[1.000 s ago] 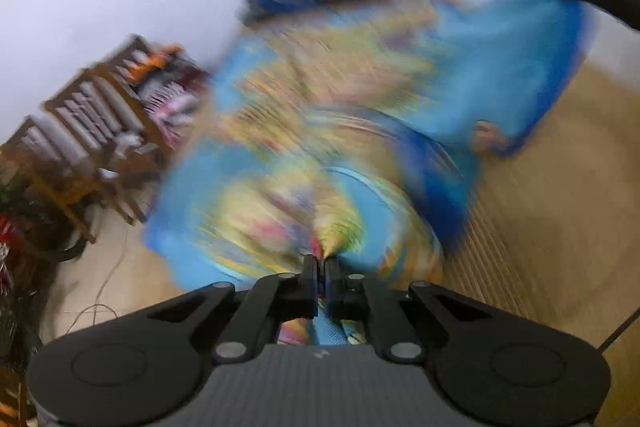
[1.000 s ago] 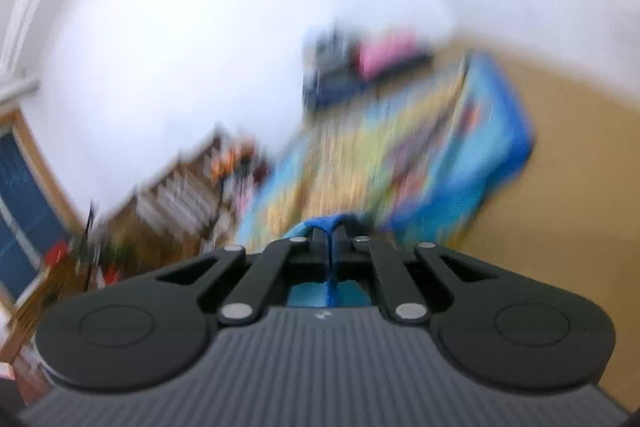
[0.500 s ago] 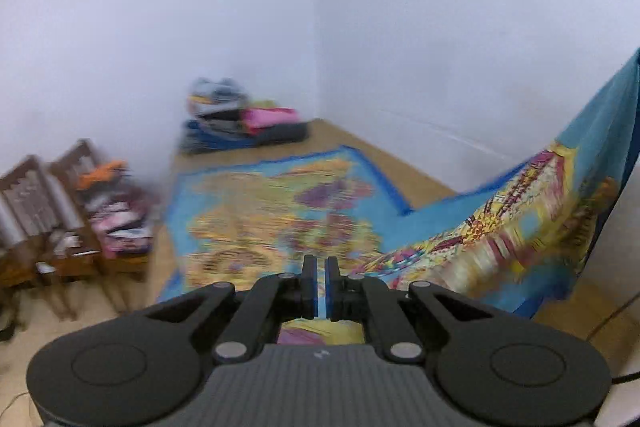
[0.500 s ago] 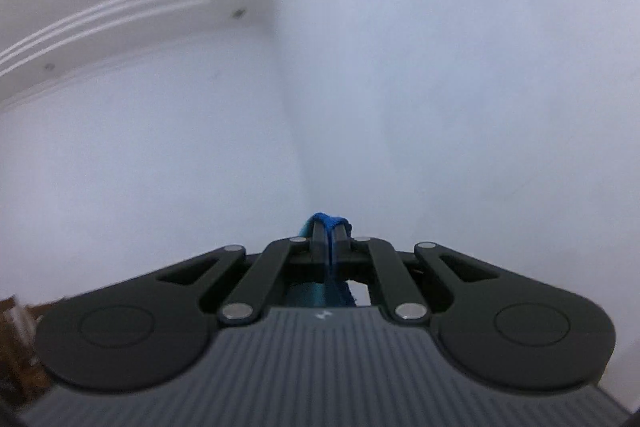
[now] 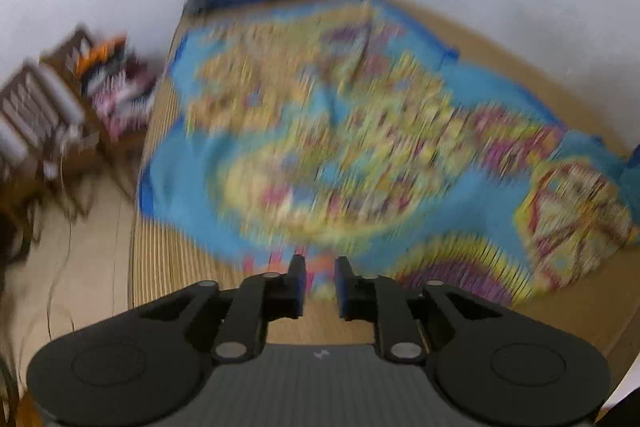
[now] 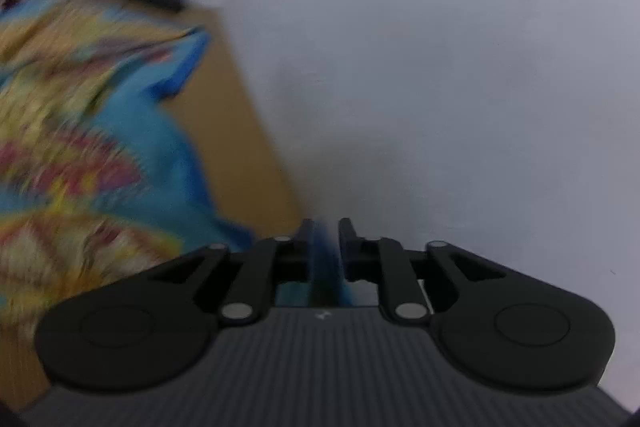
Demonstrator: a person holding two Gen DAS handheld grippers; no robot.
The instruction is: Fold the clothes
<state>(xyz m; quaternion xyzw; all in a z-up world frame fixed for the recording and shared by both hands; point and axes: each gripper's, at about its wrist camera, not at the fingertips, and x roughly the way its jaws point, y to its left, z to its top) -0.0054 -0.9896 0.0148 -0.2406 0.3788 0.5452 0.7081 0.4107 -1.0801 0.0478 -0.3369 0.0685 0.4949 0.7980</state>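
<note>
Both grippers are opening: the left gripper (image 5: 320,277) holds nothing above the patterned cloth (image 5: 320,131); blue cloth edge (image 6: 326,259) hangs loosely inside the right gripper (image 6: 323,241).

I see the cloth (image 5: 320,131), blue with yellow and pink patterning, spread rumpled over the mat (image 5: 172,259), bunched up at its 3 o'clock edge.

Black hand-held gripper (image 5: 320,281), ribbed grey body, silver pivot screws
</note>
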